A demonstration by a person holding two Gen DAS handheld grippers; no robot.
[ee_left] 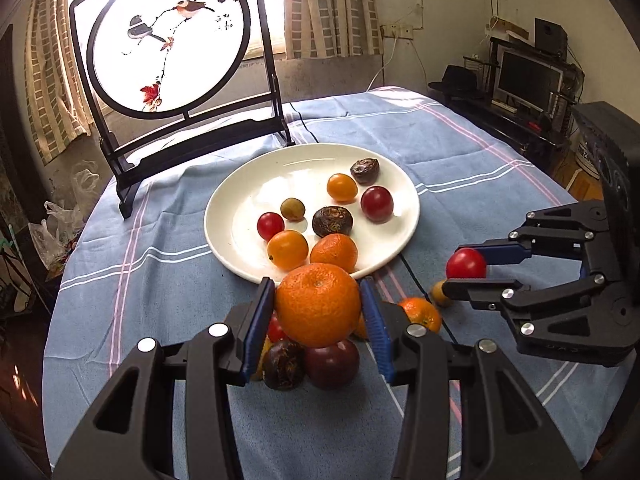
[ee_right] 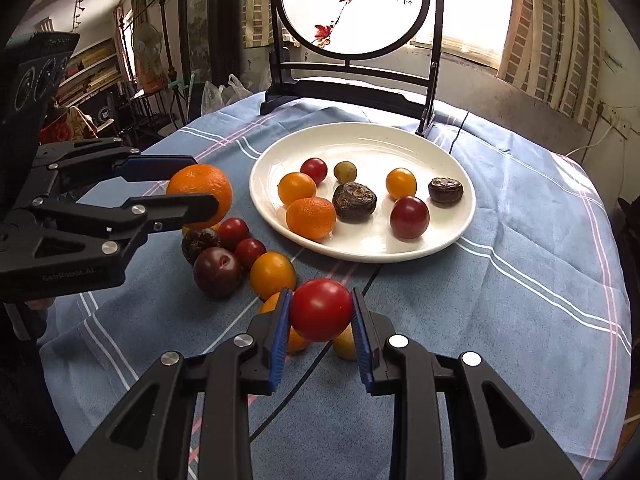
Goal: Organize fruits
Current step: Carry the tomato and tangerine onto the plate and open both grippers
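My left gripper [ee_left: 318,304] is shut on a large orange mandarin [ee_left: 318,305], held above a heap of loose fruit [ee_left: 312,362] on the blue cloth; it also shows in the right wrist view [ee_right: 192,188]. My right gripper [ee_right: 321,312] is shut on a red tomato [ee_right: 321,310], also seen in the left wrist view [ee_left: 466,264]. A white plate [ee_left: 240,196] beyond both holds several small fruits: red, orange, brown and one greenish [ee_right: 345,171].
A round table with a blue striped cloth [ee_right: 520,280]. A black-framed round bird screen [ee_left: 168,40] stands behind the plate. Loose fruit lies near the plate's front rim [ee_right: 272,274]. A dark cable [ee_right: 320,364] crosses the cloth.
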